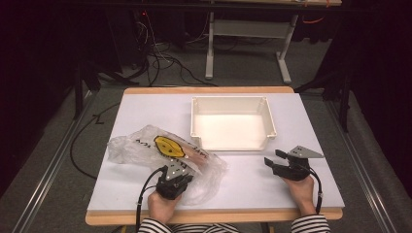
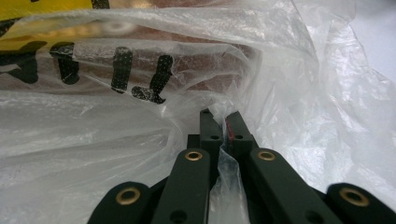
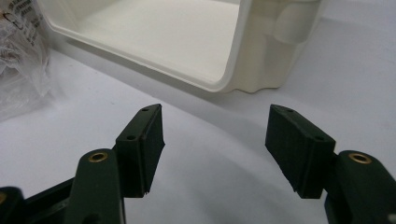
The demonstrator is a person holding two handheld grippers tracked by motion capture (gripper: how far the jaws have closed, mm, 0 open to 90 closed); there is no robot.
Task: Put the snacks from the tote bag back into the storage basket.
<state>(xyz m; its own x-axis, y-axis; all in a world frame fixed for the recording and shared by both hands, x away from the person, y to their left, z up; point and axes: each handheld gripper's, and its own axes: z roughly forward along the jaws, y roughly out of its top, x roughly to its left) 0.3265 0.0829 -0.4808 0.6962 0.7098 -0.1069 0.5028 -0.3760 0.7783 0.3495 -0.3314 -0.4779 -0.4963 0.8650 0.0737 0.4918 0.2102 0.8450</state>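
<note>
High view: the plastic bag (image 1: 163, 155), clear film with a yellow print and something reddish-brown inside, lies on the left half of the table (image 1: 243, 187), its long axis running from the left edge toward the table's middle. The left gripper (image 1: 180, 171) sits at the bag's near end, toward the front edge, and has the film pinched. The white bin (image 1: 233, 122), empty, stands toward the far edge just right of centre, so it lies beyond and to the right of the held end. The right gripper (image 1: 273, 158) rests near the right front corner, apart from the bag and just in front of the bin's near right corner.

Left gripper view: the jaws of the left gripper (image 2: 223, 125) are clenched on a twisted fold of the bag (image 2: 140, 116); the bulk of the bag extends ahead and to the left.

Right gripper view: the right gripper (image 3: 215, 140) stands released, nothing between its jaws; the bin (image 3: 233, 70) is straight ahead, the bag's edge (image 3: 21, 70) far left. The left hand is judged the one placed to carry the bag.
</note>
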